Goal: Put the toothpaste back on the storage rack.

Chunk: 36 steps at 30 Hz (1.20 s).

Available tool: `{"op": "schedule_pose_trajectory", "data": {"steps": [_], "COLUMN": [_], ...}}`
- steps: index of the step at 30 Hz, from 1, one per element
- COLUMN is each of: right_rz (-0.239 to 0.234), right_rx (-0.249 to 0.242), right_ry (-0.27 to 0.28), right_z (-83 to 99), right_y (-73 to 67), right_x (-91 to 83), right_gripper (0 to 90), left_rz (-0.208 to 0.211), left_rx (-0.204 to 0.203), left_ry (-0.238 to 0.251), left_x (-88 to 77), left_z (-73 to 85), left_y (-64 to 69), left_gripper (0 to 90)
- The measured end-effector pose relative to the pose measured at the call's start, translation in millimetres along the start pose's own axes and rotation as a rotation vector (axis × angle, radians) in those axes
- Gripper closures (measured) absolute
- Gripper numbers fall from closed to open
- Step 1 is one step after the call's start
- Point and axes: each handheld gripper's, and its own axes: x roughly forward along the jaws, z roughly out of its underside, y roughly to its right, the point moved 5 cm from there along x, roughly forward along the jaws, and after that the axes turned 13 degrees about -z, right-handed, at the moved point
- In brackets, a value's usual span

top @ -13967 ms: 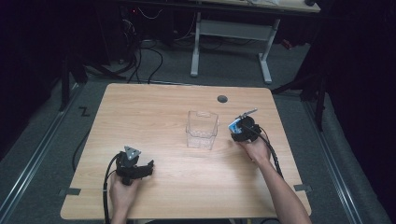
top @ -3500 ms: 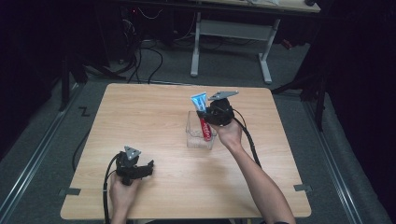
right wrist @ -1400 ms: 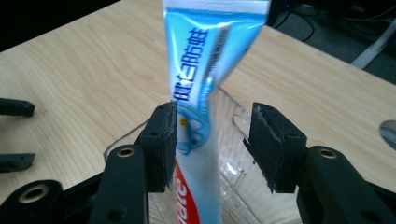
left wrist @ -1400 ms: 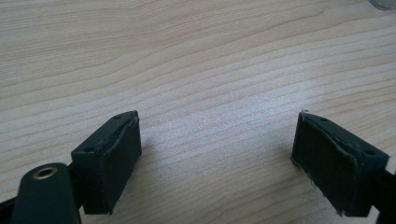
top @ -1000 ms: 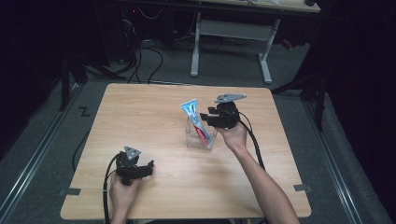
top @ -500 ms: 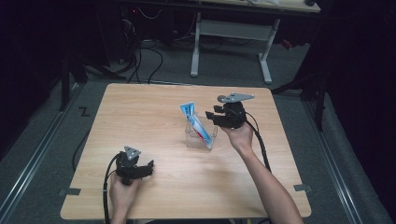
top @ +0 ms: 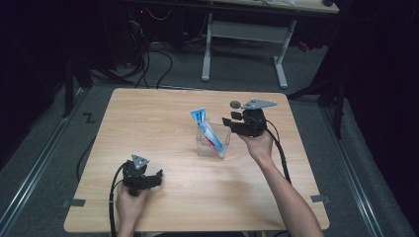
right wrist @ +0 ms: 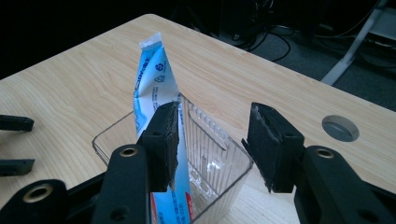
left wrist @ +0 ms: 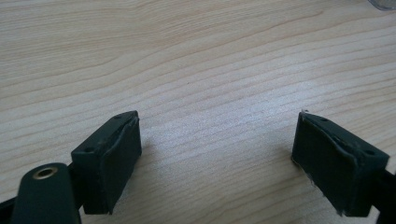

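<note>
Jaws of the right gripper (right wrist: pixel 212 144) stand half open with nothing between them, just behind the clear container (right wrist: pixel 210 154). Inside the container the toothpaste tube (right wrist: pixel 156 88) leans with its crimped end up. Placement appears complete; the release step is in hand, and the next move calls for a clear withdrawal. Jaws of the left gripper (left wrist: pixel 217 163) gape, empty, low over the desk (left wrist: pixel 196 56); both forearms reach in from the near edge.
</note>
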Motion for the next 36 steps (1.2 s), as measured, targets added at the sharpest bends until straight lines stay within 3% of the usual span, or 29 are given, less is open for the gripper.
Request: {"op": "schedule_pose_trajectory", "data": {"steps": [15,36], "right_rz": [0.014,0.026], "right_rx": [0.029,0.028], "right_ry": [0.022,0.044], "right_z": [6.0,8.9], "right_y": [9.3,11.7], "right_x": [-15.9,-42.3], "right_gripper": [53.8,53.8], "left_rz": [-0.001,-0.002], "left_rx": [0.0,-0.002], "left_ry": [-0.001,-0.001], "left_x": [0.0,0.1], "left_z": [0.0,-0.1], "left_y": [0.1,0.2], "left_gripper": [15.9,15.9]}}
